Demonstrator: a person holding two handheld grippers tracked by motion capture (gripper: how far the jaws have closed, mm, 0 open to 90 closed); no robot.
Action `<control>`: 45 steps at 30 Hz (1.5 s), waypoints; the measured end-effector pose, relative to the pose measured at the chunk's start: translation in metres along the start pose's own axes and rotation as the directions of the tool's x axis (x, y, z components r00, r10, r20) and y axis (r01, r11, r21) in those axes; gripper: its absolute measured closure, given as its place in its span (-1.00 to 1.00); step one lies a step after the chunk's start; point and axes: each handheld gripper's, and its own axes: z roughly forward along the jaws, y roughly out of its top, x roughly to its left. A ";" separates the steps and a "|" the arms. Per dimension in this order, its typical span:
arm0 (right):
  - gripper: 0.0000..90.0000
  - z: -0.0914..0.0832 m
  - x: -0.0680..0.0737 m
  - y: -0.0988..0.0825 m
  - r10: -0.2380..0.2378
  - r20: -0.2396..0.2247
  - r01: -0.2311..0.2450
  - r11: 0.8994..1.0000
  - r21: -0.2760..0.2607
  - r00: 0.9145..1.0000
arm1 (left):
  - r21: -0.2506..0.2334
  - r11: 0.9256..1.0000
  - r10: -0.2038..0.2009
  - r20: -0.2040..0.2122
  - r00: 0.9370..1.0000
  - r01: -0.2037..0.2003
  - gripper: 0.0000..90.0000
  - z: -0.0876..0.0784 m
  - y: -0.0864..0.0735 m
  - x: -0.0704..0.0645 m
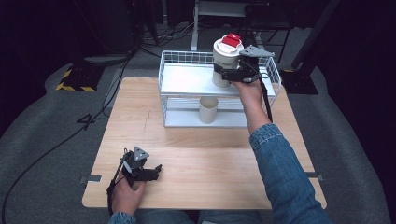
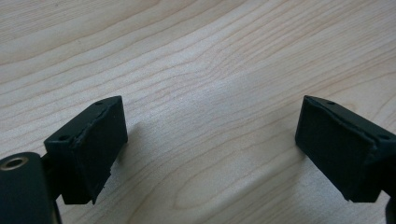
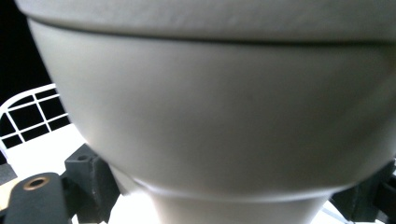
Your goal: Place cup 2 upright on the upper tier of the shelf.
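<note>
White jar with red-topped lid: stood on the top shelf of the white wire rack at the far side of the wooden table, pinched at its right side by the right gripper. White cup: placed on the lower shelf. Left gripper: rested at the near left, jaws spread wide over bare wood
</note>
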 end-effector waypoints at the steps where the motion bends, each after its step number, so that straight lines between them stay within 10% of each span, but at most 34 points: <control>1: -0.70 0.000 0.000 0.000 -0.001 0.000 0.001 1.000 0.002 1.000 | 0.000 1.000 0.000 0.000 1.000 0.000 -0.78 0.000 0.000 0.000; 21: -0.96 -0.007 -0.004 0.007 0.015 0.013 -0.016 0.999 0.041 1.000 | 0.000 1.000 0.001 0.004 1.000 -0.001 -0.78 0.000 0.000 0.000; 45: -0.96 -0.078 0.006 0.010 -0.027 -0.022 0.029 0.996 0.084 0.999 | 0.000 1.000 0.008 0.012 1.000 -0.008 -0.78 0.002 0.002 0.000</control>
